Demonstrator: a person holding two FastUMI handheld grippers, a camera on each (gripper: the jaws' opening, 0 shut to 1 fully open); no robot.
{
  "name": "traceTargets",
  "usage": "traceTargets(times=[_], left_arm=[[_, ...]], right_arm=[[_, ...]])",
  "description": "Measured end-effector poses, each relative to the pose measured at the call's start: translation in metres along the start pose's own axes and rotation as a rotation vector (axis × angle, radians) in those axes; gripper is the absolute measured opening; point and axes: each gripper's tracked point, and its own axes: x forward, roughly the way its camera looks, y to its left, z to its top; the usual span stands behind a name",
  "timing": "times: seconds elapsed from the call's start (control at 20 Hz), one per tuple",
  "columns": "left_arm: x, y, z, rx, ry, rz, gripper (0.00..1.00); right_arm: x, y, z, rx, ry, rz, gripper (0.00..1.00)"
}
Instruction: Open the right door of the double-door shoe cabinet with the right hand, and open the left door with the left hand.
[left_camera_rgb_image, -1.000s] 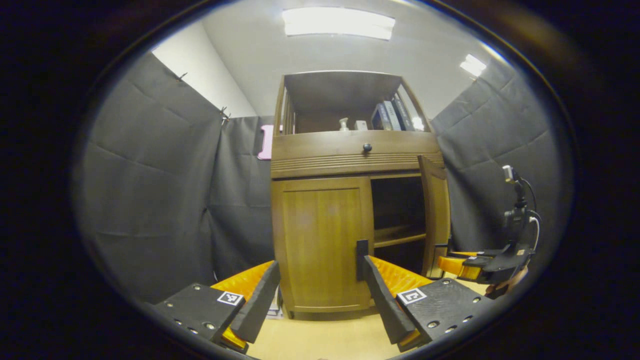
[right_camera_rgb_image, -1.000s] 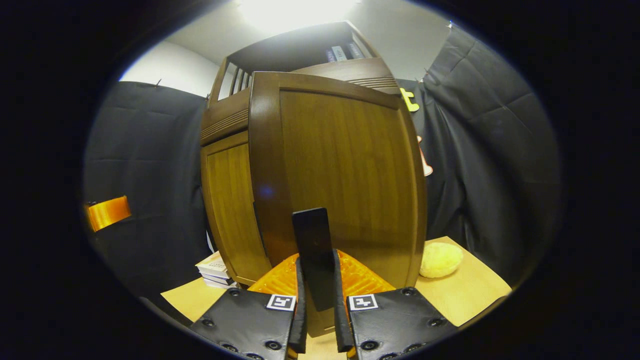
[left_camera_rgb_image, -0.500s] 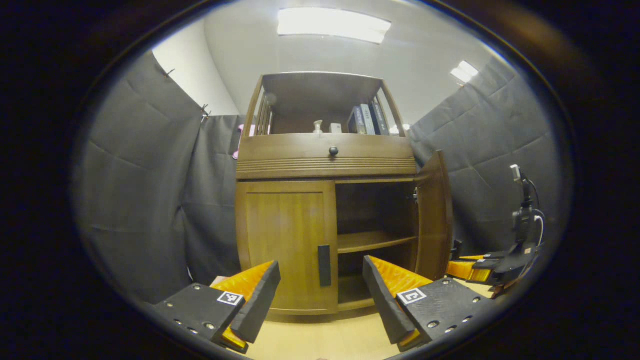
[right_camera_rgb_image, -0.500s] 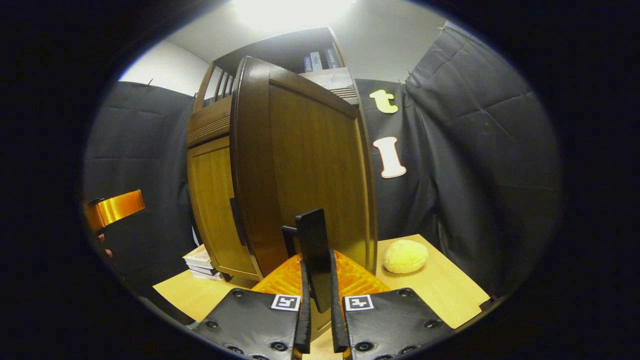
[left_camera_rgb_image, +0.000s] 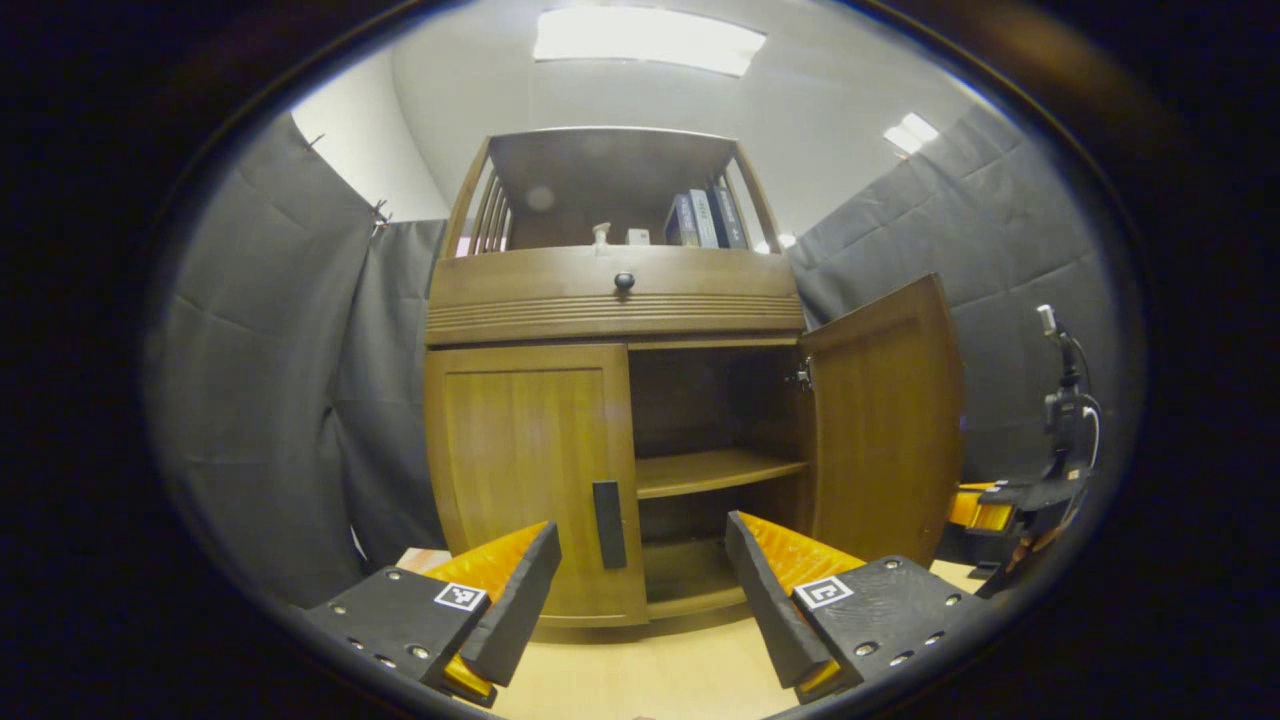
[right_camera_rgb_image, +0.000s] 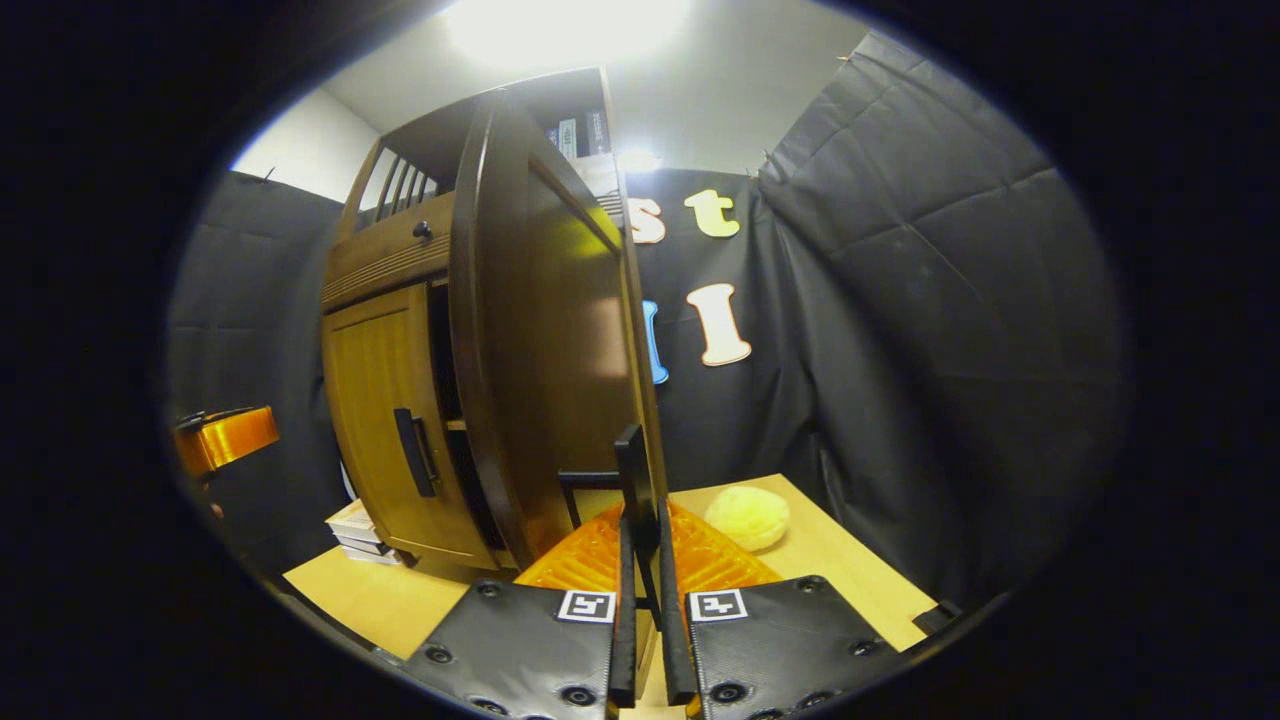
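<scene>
Standing on the wooden table (left_camera_rgb_image: 640, 680), the shoe cabinet (left_camera_rgb_image: 615, 300) took up most of the left gripper view. Its right door (left_camera_rgb_image: 885, 420) was swung well out, showing the inner shelf (left_camera_rgb_image: 715, 470); the left door (left_camera_rgb_image: 530, 470) sat shut and flush.

Progress, as I judged it: half done. Right door open, maybe more swing to go. Left door untouched.

Right gripper (right_camera_rgb_image: 640, 560) had its jaws pinched narrow on the right door handle (right_camera_rgb_image: 632, 475), both fingers pressing the bar. Left gripper (left_camera_rgb_image: 640, 570) had jaws spread wide and held nothing, with the left door handle (left_camera_rgb_image: 608, 510) between the fingertips in view but apart from them.

Clearance: open tabletop in front of the left door, so room for it to swing. Books (right_camera_rgb_image: 355, 530) were stacked near the cabinet's left corner, possibly in that arc. A yellow sponge (right_camera_rgb_image: 748, 517) lay on the table beyond the right door; it looked near the path if the door went wider.
</scene>
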Motion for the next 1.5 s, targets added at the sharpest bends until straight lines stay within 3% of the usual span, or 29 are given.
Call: traceTargets(times=[0.05, 0.1, 0.15, 0.2, 0.4, 0.55, 1.05, 1.3, 1.4, 1.5], left_arm=[[0.005, 0.001, -0.002, 0.008, 0.001, 0.003, 0.96], [0.011, 0.003, -0.005, 0.016, 0.005, 0.007, 0.96], [0.017, 0.005, -0.011, 0.023, 0.007, 0.009, 0.96], [0.024, 0.006, -0.017, 0.027, 0.013, 0.011, 0.96], [0.057, 0.005, -0.033, 0.035, 0.028, 0.01, 0.96], [0.083, 0.004, -0.039, 0.044, 0.023, 0.002, 0.96], [0.175, -0.006, -0.072, 0.076, 0.032, -0.021, 0.96], [0.204, 0.02, -0.084, 0.086, 0.03, 0.067, 0.96], [0.202, 0.021, -0.087, 0.115, 0.016, 0.076, 0.96], [0.196, 0.034, -0.086, 0.14, 0.017, 0.135, 0.96]], right_arm=[[0.0, -0.011, 0.005, -0.006, -0.015, -0.027, 0.22], [-0.005, -0.015, 0.006, -0.014, -0.01, -0.029, 0.09], [-0.006, -0.02, 0.006, -0.025, -0.013, -0.04, 0.18], [-0.009, -0.026, 0.007, -0.039, -0.016, -0.055, 0.15], [-0.034, -0.059, 0.028, -0.06, -0.069, -0.157, 0.31], [-0.056, -0.067, 0.04, -0.015, -0.108, -0.177, 1.0], [-0.09, -0.049, 0.044, -0.081, -0.113, -0.192, 0.92], [-0.095, -0.037, 0.026, -0.135, -0.064, -0.194, 0.92], [-0.097, -0.033, 0.023, -0.121, -0.057, -0.194, 0.92], [-0.101, -0.031, 0.015, -0.109, -0.043, -0.19, 0.92]])
